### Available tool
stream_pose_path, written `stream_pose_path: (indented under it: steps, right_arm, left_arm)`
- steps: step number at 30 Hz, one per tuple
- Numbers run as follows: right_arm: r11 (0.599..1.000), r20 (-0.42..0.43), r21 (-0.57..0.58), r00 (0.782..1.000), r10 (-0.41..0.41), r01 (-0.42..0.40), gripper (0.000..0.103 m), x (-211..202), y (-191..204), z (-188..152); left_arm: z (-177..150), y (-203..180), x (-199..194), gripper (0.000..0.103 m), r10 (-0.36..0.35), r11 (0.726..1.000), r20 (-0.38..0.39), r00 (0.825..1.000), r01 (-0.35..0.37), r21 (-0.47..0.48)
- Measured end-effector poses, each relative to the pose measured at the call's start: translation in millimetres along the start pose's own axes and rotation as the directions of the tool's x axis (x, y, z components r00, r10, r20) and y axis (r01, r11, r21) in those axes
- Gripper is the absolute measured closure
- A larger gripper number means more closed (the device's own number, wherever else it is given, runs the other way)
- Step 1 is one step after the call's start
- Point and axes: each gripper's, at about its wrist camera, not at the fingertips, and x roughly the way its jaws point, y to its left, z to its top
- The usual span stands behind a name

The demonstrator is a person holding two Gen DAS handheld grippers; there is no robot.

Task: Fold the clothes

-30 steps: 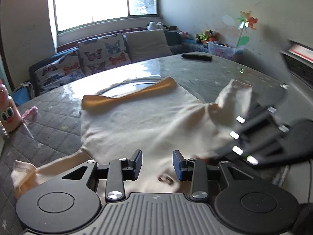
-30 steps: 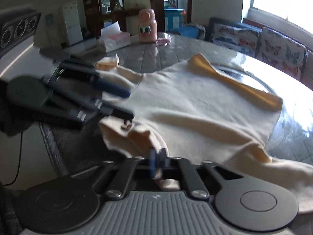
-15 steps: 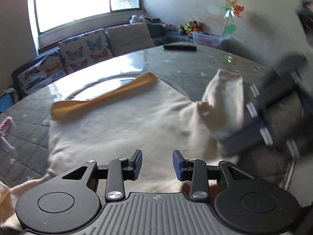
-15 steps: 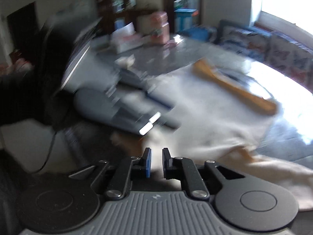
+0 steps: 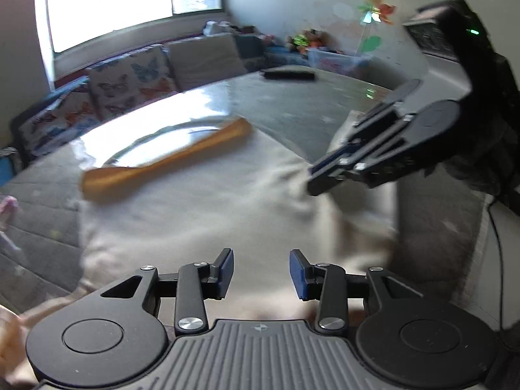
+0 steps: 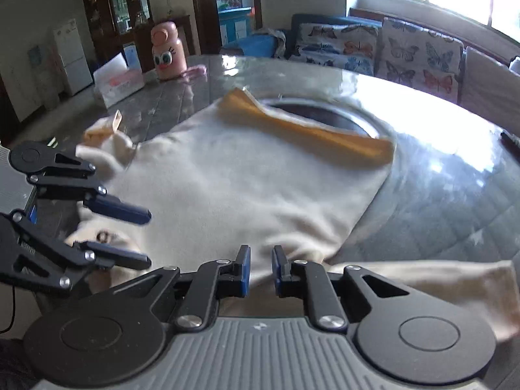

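While hovering low over the near edge of the cream garment (image 6: 243, 188), right gripper (image 6: 260, 271) with jaws a narrow slit apart, just been opening, nothing nipped between the blue pads (image 6: 244, 271); only cloth below. Just beside it, toward its left, left gripper (image 5: 261, 271), jaws parted wider, eased a touch further open just now, likewise gripping nothing, poised above the same near edge by a small ring-shaped fastening, too blurred to name.

Garment spread flat, filling the middle of the round glass-topped table (image 6: 438, 178). One sleeve (image 6: 422, 279) trailing off along the near right, seen from the right wrist; other sleeve (image 6: 100, 149) bunched at the left, cuff turned up. Orange band (image 6: 305, 130) along the garment's far edge, lying partly over a round inset in the tabletop.

Further back on the table: pink cartoon-eyed bottle (image 6: 167, 55) with a tissue box (image 6: 118, 81) just beside it, and, well apart, a black remote (image 5: 287, 74) at the far rim. Beyond the table, butterfly-print cushions (image 6: 419, 55) under a bright window (image 5: 113, 6); paper pinwheel (image 5: 373, 9) against the wall.
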Motion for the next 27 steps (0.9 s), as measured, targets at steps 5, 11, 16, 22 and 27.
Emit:
stream_pose_path:
  steps: [5,11,16,22,27]
  right_arm:
    - [0.999,0.024,0.039,0.999,-0.025,0.024,0.084,20.6,-29.7,31.3]
    - [0.993,0.012,0.099,0.997,-0.071,0.069,0.084,57.5,-68.5,62.1]
    - [0.988,-0.025,0.134,0.997,-0.079,0.082,0.084,92.4,-93.0,77.4]
    - [0.976,-0.009,0.192,0.994,-0.107,0.107,0.083,112.6,-117.1,87.4]
    - [0.967,0.024,0.219,0.991,-0.135,0.126,0.076,111.6,-128.7,90.9]
  left_arm:
    - [27.6,49.6,15.0,0.062,0.121,0.987,-0.009,0.993,-0.121,-0.102]
    - [55.9,109.4,47.5,0.062,0.198,0.958,-0.05,0.979,-0.204,-0.202]
    - [69.4,142.3,83.7,0.062,0.186,0.943,-0.089,0.978,-0.203,-0.262]
    - [75.6,169.2,118.5,0.062,0.222,0.917,-0.118,0.968,-0.249,-0.311]
    - [76.7,189.5,122.5,0.058,0.268,0.881,-0.105,0.958,-0.288,-0.375]
